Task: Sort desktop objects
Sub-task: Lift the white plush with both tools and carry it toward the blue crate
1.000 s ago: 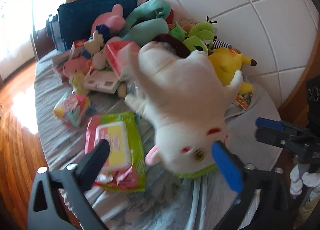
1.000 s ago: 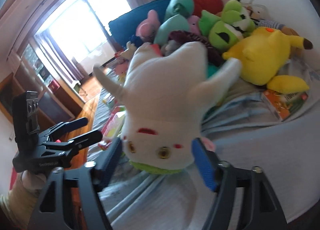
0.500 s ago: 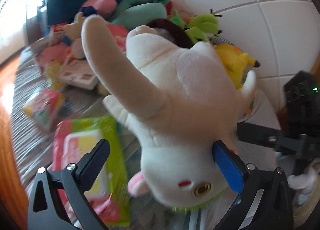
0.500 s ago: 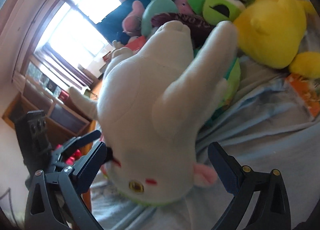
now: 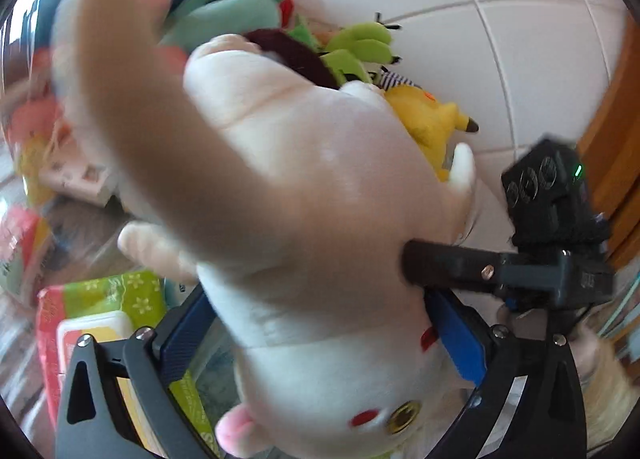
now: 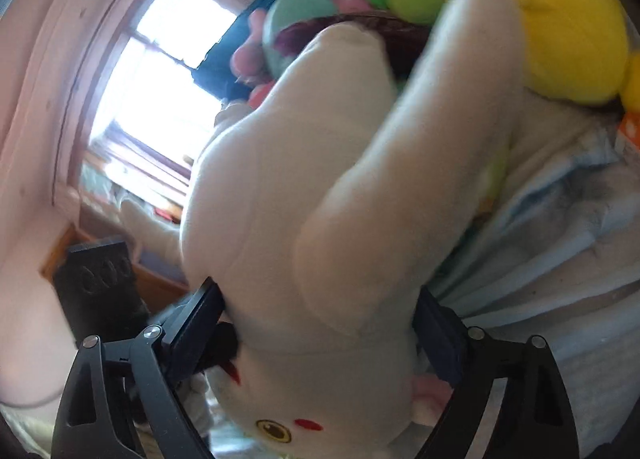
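White plush (image 5: 320,187) w/ red marks, yellow plush (image 6: 568,19) behind.

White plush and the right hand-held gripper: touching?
Touching. The right wrist view shows the right hand-held gripper with both blue pads pressed into the white plush; no gap shows on either side.

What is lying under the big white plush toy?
Under the big white plush toy, a green-and-pink wipes pack on striped cloth shows; the toy covers the rest.

Black tongs (image 5: 320,329), blue pads (image 5: 456,335).
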Demonstrator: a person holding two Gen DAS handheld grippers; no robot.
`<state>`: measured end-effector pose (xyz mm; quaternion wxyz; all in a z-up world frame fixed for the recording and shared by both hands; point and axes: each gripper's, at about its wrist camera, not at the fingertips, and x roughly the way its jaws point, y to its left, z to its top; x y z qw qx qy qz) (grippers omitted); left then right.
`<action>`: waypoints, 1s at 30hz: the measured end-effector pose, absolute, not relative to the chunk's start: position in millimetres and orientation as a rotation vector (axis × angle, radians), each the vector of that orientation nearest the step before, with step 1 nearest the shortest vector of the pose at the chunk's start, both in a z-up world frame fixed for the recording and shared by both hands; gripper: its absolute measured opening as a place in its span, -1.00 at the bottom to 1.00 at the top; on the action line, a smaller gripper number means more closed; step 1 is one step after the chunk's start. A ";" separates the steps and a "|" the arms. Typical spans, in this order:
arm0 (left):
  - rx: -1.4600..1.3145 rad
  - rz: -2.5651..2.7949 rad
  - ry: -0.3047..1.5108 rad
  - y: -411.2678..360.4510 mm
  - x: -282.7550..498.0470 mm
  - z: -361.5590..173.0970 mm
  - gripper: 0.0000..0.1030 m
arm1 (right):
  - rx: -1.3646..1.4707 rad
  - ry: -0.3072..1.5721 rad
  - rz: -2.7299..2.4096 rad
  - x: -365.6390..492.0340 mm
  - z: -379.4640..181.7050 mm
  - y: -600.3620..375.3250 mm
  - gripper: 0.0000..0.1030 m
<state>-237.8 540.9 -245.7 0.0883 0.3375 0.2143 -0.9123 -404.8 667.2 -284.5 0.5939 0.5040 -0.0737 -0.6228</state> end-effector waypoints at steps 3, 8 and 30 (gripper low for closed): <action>0.950 -2.744 0.586 551.7 -227.3 -226.0 0.93 | 1.141 -0.179 -1.440 -398.7 -272.0 672.4 0.76; 0.869 -2.765 0.482 569.8 -208.3 -181.7 0.93 | 1.052 -0.180 -1.430 -384.8 -229.8 681.5 0.76; 0.669 -2.828 0.206 477.0 -16.8 -26.4 0.93 | 0.755 -0.202 -1.453 -188.1 -77.6 582.9 0.76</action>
